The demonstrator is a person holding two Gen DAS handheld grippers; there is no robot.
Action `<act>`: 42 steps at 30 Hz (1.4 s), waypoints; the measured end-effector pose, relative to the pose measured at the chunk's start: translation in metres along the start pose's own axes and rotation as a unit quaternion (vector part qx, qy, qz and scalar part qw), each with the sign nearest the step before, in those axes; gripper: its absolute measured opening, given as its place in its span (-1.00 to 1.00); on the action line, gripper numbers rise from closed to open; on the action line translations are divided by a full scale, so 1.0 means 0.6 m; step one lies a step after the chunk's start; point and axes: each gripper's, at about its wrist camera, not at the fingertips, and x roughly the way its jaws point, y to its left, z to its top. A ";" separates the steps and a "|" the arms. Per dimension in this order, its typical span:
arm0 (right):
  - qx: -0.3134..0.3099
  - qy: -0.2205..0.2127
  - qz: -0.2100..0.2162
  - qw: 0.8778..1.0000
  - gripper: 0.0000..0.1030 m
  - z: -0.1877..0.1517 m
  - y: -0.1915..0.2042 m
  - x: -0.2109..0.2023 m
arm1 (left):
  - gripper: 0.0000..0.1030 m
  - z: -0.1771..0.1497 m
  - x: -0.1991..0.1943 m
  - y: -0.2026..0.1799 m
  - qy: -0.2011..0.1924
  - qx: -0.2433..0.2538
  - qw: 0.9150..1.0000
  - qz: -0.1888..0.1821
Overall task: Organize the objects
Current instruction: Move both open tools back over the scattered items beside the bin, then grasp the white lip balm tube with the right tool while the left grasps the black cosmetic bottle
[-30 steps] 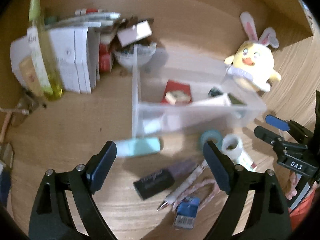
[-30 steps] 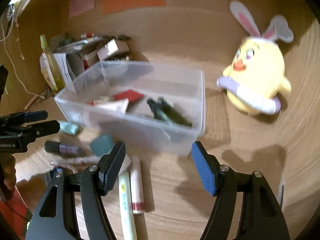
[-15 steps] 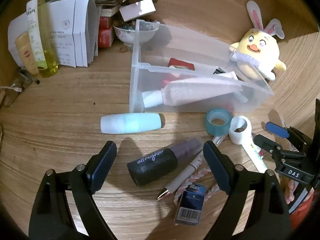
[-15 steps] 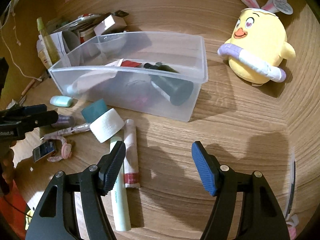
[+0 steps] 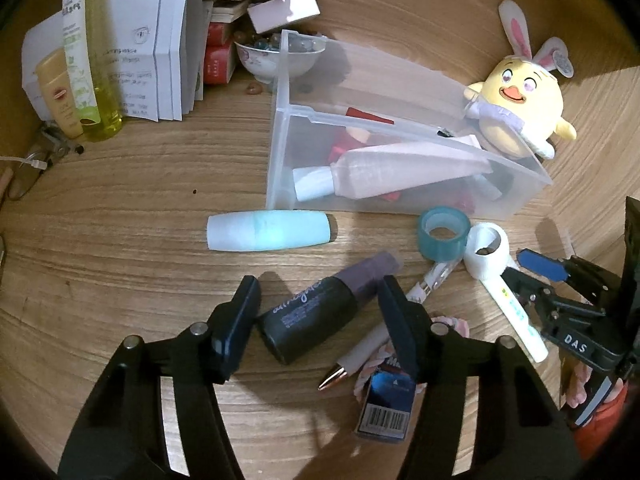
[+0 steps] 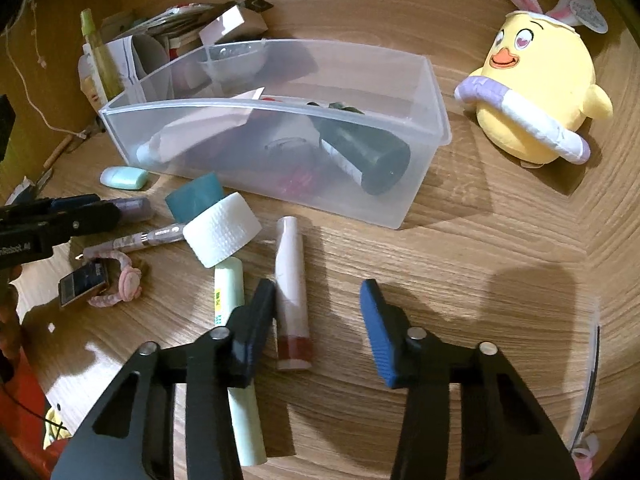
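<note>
A clear plastic bin (image 5: 280, 152) (image 6: 436, 92) holds a pink tube (image 5: 404, 172) and a dark bottle (image 6: 366, 152). Loose items lie in front of it. My left gripper (image 5: 316, 316) is open, its jaws on either side of a dark purple-capped tube (image 5: 320, 312) that lies on the table; I cannot tell if they touch it. My right gripper (image 6: 318, 320) is open and empty, its left finger (image 6: 256, 320) beside a white and red tube (image 6: 292, 292). A pale green tube with a white cap (image 6: 230, 292) lies to its left.
A light blue capsule (image 5: 270, 230), teal tape roll (image 5: 444, 232), pen (image 5: 380, 344), small blue box (image 5: 386, 404) and pink braided loop (image 6: 120, 280) lie on the wooden table (image 6: 460, 280). A yellow plush chick (image 6: 536, 92) sits right of the bin. Boxes, bottles and a bowl (image 5: 276, 56) crowd the back left.
Both grippers have dropped toward the table and narrowed their jaws. The left moved in around the dark tube; the right came down beside the white and red tube.
</note>
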 end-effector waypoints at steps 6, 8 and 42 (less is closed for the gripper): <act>0.000 -0.001 -0.002 1.000 -0.65 -0.005 -0.006 -0.004 | 0.17 -0.008 -0.008 0.006 -0.001 0.002 1.000 0.006; 0.000 -0.002 -0.004 1.000 -0.72 -0.006 -0.009 -0.005 | 0.17 -0.012 -0.013 0.006 0.002 0.008 1.000 0.009; 0.031 -0.069 0.000 0.997 -0.73 0.000 -0.024 -0.087 | -0.49 -0.016 -0.007 -0.003 0.013 0.056 0.998 0.014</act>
